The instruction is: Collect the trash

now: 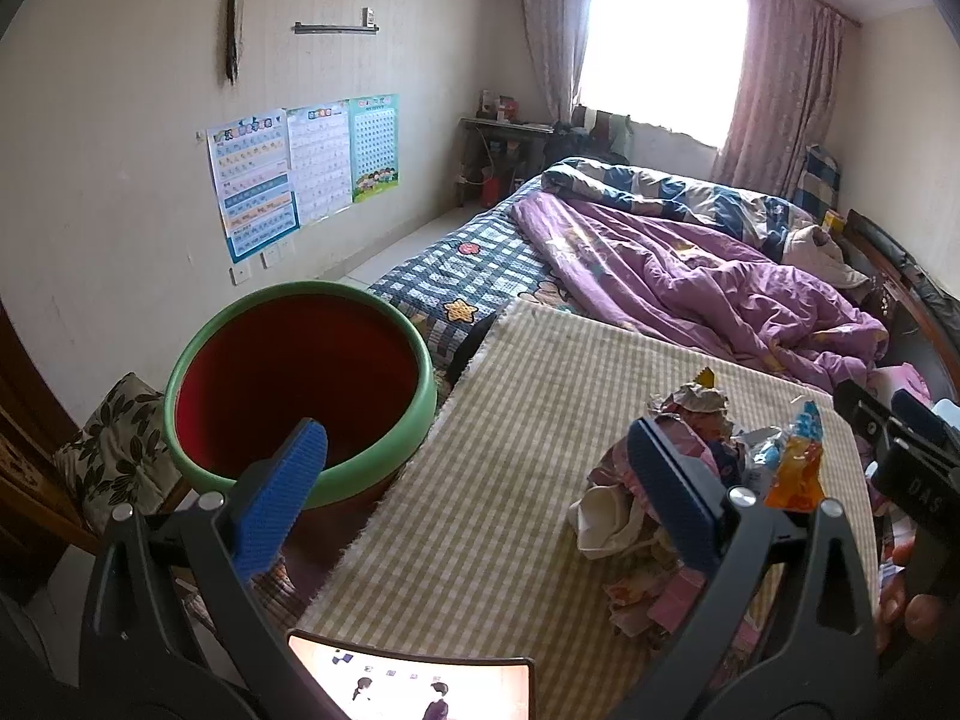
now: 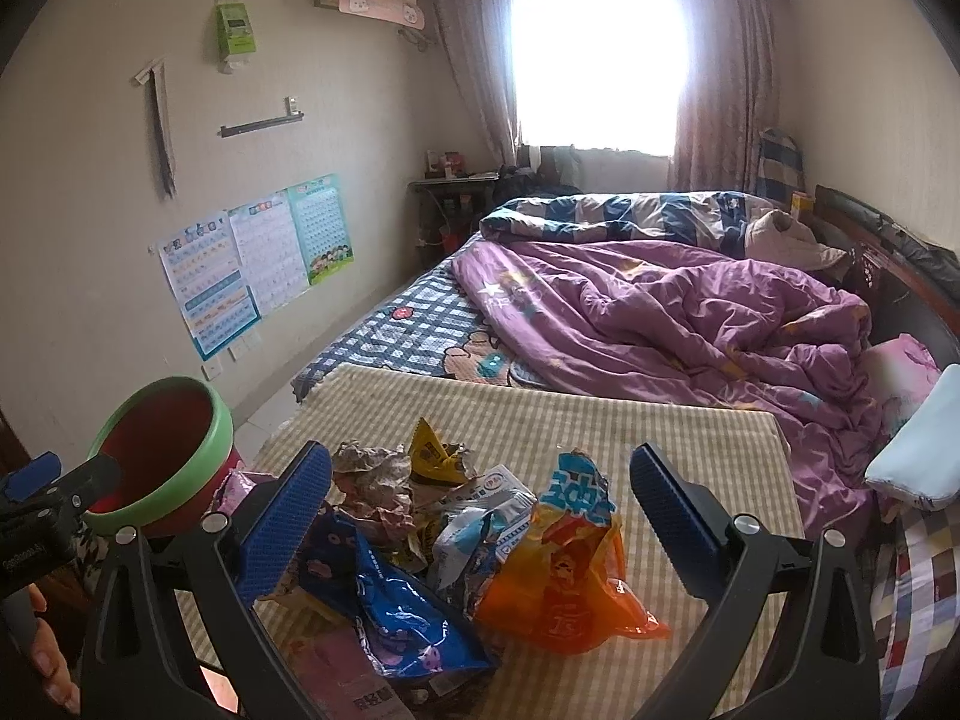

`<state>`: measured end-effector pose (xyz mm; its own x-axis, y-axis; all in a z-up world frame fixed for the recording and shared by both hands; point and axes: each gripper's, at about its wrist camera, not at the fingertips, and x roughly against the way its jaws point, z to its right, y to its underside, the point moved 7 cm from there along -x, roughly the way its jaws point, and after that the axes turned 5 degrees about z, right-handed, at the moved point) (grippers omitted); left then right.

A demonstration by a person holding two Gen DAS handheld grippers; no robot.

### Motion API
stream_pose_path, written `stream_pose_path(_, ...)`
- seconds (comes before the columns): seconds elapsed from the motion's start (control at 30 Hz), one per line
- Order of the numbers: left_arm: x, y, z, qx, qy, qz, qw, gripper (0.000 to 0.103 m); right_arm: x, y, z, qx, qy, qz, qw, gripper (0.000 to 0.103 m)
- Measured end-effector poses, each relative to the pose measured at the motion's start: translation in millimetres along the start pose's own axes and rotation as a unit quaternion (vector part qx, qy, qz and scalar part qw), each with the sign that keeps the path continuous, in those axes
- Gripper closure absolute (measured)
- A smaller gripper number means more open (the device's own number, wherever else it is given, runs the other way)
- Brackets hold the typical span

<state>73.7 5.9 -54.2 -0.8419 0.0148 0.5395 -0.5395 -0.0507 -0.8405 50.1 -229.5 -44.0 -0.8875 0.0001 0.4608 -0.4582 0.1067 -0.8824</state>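
Both grippers held wide over a heap of wrappers, nothing picked up yet.

Left wrist view: the left gripper (image 1: 474, 498) has its jaws apart and empty; the bin (image 1: 300, 390) sits at ten o'clock, the wrapper pile (image 1: 690, 480) at three o'clock on the checked cloth (image 1: 510, 480). Right wrist view: the right gripper (image 2: 480, 516), jaws apart, frames the orange bag (image 2: 570, 588) dead centre, the blue bag (image 2: 408, 612) at seven o'clock. Best to lower straight down, pinch one crumpled fold, then carry it to the bin at nine o'clock.
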Motion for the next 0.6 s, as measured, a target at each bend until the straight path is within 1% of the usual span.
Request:
stream_pose_path(0.17, -8, 2, 5, -0.002, 0.003, -0.011, 0.9999, 0.005, -2, -2, 3, 0.001, 0.004, -0.003, 1.0, 0.007)
stream_pose_path(0.27, -19, 11, 10, -0.003, 0.014, -0.036, 0.9993, 0.005, -4, -1, 8, 0.0, 0.01, -0.006, 1.0, 0.007)
stream_pose_path(0.33, -28, 20, 17, -0.005, 0.029, -0.058, 0.9979, 0.005, -4, 2, 14, -0.001, 0.015, -0.009, 1.0, 0.007)
stream_pose_path(0.4, -31, 23, 27, -0.004, 0.051, -0.067, 0.9964, 0.005, -3, 4, 20, -0.004, 0.022, -0.013, 1.0, 0.007)
stream_pose_path(0.5, -33, 21, 43, -0.016, 0.08, -0.061, 0.9948, 0.005, -3, 5, 31, -0.011, 0.03, -0.017, 0.999, 0.007)
stream_pose_path(0.6, -37, 19, 63, -0.025, 0.108, -0.063, 0.9918, 0.007, -1, 6, 41, -0.02, 0.038, -0.018, 0.999, 0.007)
